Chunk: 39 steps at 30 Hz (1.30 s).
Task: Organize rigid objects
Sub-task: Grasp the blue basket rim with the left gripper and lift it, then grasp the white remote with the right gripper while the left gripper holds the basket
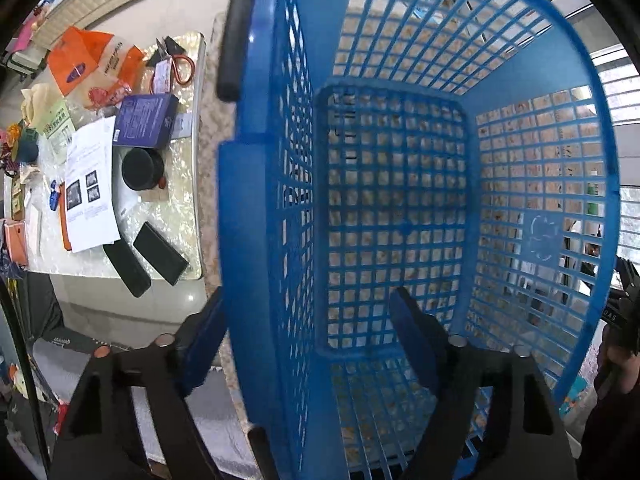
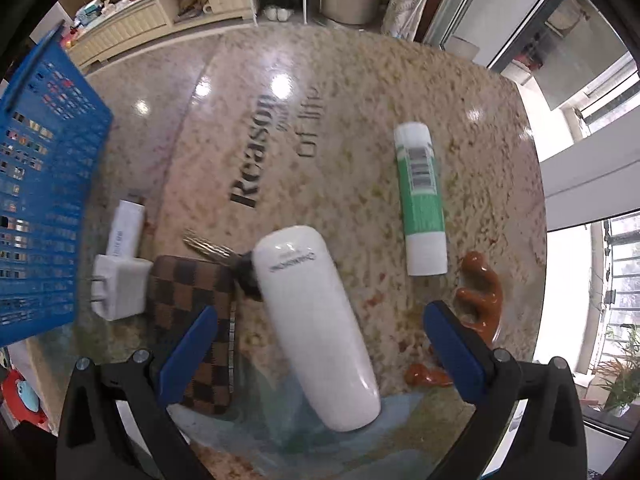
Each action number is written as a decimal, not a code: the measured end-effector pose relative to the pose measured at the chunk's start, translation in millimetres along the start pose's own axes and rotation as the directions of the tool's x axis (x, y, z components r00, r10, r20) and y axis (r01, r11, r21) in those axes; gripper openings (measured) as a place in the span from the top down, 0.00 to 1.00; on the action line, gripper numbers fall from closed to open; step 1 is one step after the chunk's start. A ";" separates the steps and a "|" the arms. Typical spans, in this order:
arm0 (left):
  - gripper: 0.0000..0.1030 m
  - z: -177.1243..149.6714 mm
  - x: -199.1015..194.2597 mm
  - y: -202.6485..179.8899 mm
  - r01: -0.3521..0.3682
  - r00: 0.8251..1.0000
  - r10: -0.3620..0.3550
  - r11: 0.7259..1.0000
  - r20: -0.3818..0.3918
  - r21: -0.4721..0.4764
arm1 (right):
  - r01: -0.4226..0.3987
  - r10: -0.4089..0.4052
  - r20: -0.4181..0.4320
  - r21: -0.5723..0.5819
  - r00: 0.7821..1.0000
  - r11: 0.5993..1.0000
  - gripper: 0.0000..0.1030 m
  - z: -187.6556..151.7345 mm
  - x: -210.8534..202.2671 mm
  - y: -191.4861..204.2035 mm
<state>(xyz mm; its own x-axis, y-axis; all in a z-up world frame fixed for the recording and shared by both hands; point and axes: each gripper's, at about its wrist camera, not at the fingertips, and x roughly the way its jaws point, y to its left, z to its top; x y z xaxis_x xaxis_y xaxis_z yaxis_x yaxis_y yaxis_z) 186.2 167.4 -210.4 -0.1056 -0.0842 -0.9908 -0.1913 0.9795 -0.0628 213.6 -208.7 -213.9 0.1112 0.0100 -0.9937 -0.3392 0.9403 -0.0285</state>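
While your left gripper (image 1: pixel 308 340) clamps the blue basket's (image 1: pixel 592 184) side wall between its fingers, tipping its mouth open, your right gripper (image 2: pixel 320 336) hangs spread and empty over the white case (image 2: pixel 316 328) on the tabletop (image 2: pixel 360 92), likely the next pick. Printed on the tabletop: "Reason of life". A green-and-white tube (image 2: pixel 420 196) shows a barcode.

cream cabinet (image 2: pixel 132 26), bright windows (image 2: pixel 576 60), speckled tabletop (image 2: pixel 360 92)
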 end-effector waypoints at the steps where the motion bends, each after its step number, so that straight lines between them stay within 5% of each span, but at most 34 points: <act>1: 0.29 0.9 2.4 0.2 0.009 1.000 -0.009 1.000 -0.008 -0.001 | -0.001 0.001 -0.009 -0.006 1.000 1.000 0.00 0.0 2.8 -1.9; 2: 0.32 1.4 4.6 0.7 0.014 1.000 -0.014 1.000 -0.015 -0.005 | -0.001 0.000 -0.015 -0.013 1.000 1.000 0.00 0.2 5.4 -2.9; 4: 0.58 2.5 10.3 2.5 0.016 0.999 -0.016 1.000 -0.033 -0.018 | 0.008 -0.008 -0.023 -0.033 1.000 0.999 0.01 -0.1 10.5 -3.9; 6: 0.75 3.0 16.0 3.6 0.019 0.998 -0.021 0.999 -0.056 -0.028 | 0.015 -0.017 -0.031 -0.048 0.999 0.999 0.13 -2.4 15.5 -3.4; 10: 0.88 3.6 21.5 6.0 0.028 0.998 -0.030 0.999 -0.062 -0.032 | 0.011 -0.013 -0.047 -0.055 0.999 0.998 0.24 -2.2 27.3 -6.1; 14: 0.92 3.3 21.7 7.1 0.027 0.998 -0.030 0.999 -0.051 -0.041 | -0.017 0.014 -0.040 -0.056 0.999 0.998 0.28 -7.2 34.2 -13.9; 16: 0.93 3.5 21.6 8.1 0.019 0.999 -0.020 0.999 -0.045 -0.034 | -0.049 0.047 -0.036 -0.063 0.998 0.997 0.46 -8.6 29.7 -7.9; 18: 0.94 4.3 19.9 7.5 0.015 0.999 -0.016 0.999 -0.042 -0.042 | -0.049 0.046 -0.030 -0.096 0.998 0.994 0.53 -4.9 32.5 1.7; 28: 0.95 -2.4 15.4 11.6 0.016 1.000 -0.017 0.997 -0.010 -0.072 | -0.065 0.064 -0.016 -0.084 0.998 0.994 0.54 -13.6 20.2 -2.7; 39: 0.95 -3.4 14.8 18.2 0.027 1.000 -0.027 0.995 0.002 -0.098 | -0.149 0.153 0.055 -0.063 0.987 0.987 0.55 -14.7 -45.6 -33.2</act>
<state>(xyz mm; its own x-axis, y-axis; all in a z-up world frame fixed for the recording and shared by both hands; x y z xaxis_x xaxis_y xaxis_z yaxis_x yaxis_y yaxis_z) 177.8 183.4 -225.8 -0.0982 -0.1101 -0.9891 -0.2887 0.9543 -0.0776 206.1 -245.4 -169.3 0.1088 0.1721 -0.9790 -0.4104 0.9048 0.1134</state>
